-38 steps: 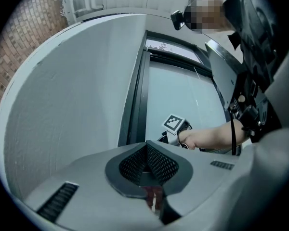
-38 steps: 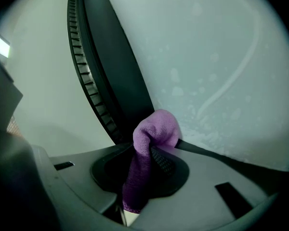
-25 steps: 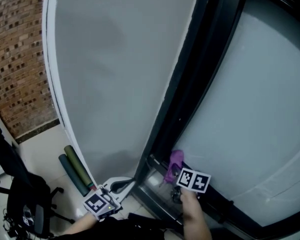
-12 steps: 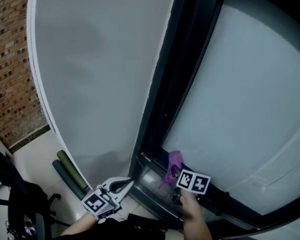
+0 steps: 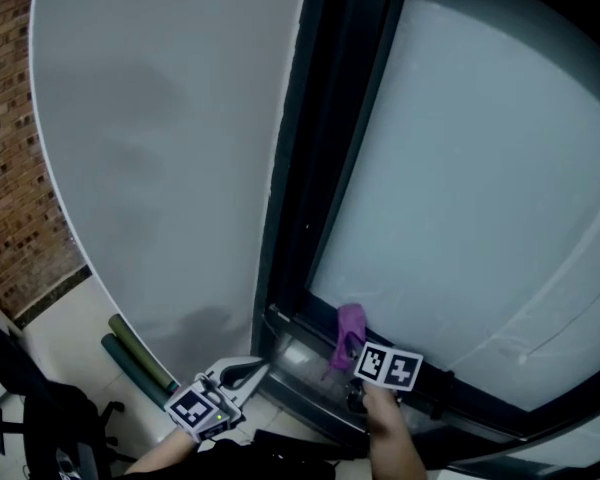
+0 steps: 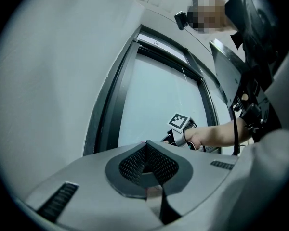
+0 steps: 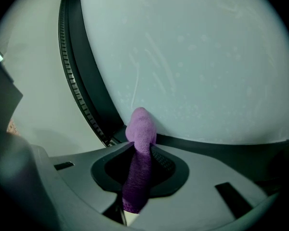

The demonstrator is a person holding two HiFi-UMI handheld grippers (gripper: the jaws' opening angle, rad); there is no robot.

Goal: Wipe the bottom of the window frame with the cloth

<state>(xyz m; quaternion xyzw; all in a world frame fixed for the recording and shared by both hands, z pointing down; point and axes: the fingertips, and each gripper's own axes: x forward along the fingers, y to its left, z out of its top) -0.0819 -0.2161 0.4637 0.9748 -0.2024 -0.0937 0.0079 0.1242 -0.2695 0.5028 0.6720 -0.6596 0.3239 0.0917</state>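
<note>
Head view: the purple knitted cloth [image 5: 348,328] stands at the near left corner of the frosted glass pane [image 5: 470,188]. It is over the bottom rail of the dark window frame [image 5: 302,353] and pinched in the right hand-held gripper [image 5: 354,356]. The left hand-held gripper [image 5: 242,372] hangs left of the frame, before a grey wall panel [image 5: 160,148]. Two rolled green mats [image 5: 132,358] lie on the floor farther left, near a brick wall [image 5: 5,168].

Left gripper view: its jaws are together with nothing between them.

Right gripper view: the jaws are clamped on the cloth, whose tip touches the glass just above the rail.
</note>
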